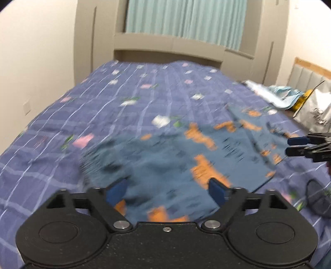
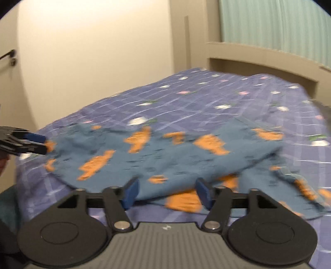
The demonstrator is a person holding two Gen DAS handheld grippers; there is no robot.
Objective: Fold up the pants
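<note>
Blue pants with orange prints (image 1: 175, 157) lie spread on the purple checked bedspread (image 1: 103, 99); they also show in the right wrist view (image 2: 165, 157). My left gripper (image 1: 167, 191) is open, its blue pads wide apart just above the near edge of the pants, holding nothing. My right gripper (image 2: 167, 193) is open over the pants' near edge, also empty. The right gripper shows at the right edge of the left wrist view (image 1: 293, 145), the left gripper at the left edge of the right wrist view (image 2: 39, 142). Both views are motion-blurred.
A pile of light blue and yellow items (image 1: 281, 95) and a grey plastic bag (image 1: 314, 107) lie at the bed's far right by the headboard (image 1: 306, 72). A black cable (image 1: 316, 196) lies on the bedspread at right. Walls and a curtained window (image 1: 186, 18) stand beyond.
</note>
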